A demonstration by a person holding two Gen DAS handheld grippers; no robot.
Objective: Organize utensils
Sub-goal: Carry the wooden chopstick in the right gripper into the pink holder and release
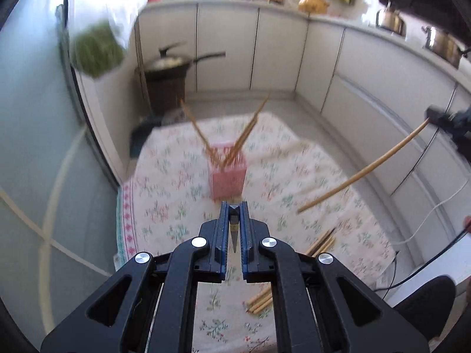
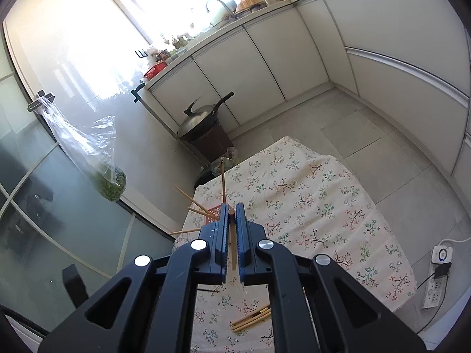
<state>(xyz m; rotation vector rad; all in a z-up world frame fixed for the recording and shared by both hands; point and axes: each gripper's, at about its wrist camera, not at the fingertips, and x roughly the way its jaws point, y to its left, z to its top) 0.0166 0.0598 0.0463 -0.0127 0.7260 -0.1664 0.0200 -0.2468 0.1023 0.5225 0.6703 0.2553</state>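
Left wrist view is blurring the pink square holder [image 1: 228, 176] far on the flowery cloth [image 1: 309, 176]. The left gripper [image 1: 234, 220] is squeezing a dark pointy chopstick [image 1: 234, 226]. The right gripper [image 2: 232, 220] is pinching a round wooden chopstick [image 2: 232, 244], mostly hidden.

Lidded wok [image 2: 200, 117] on brown stand, bag w/ greens [image 2: 110, 182], floral cloth [image 2: 309, 194], power strip [image 2: 437, 288]

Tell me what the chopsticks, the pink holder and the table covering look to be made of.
Chopsticks: probably bamboo or light wood, matte tan, squared ends.
Pink holder: likely moulded plastic; uniform colour, walls look perforated, though blurred.
Table covering: thin printed cloth, with a floral pattern, draping softly over the edges.
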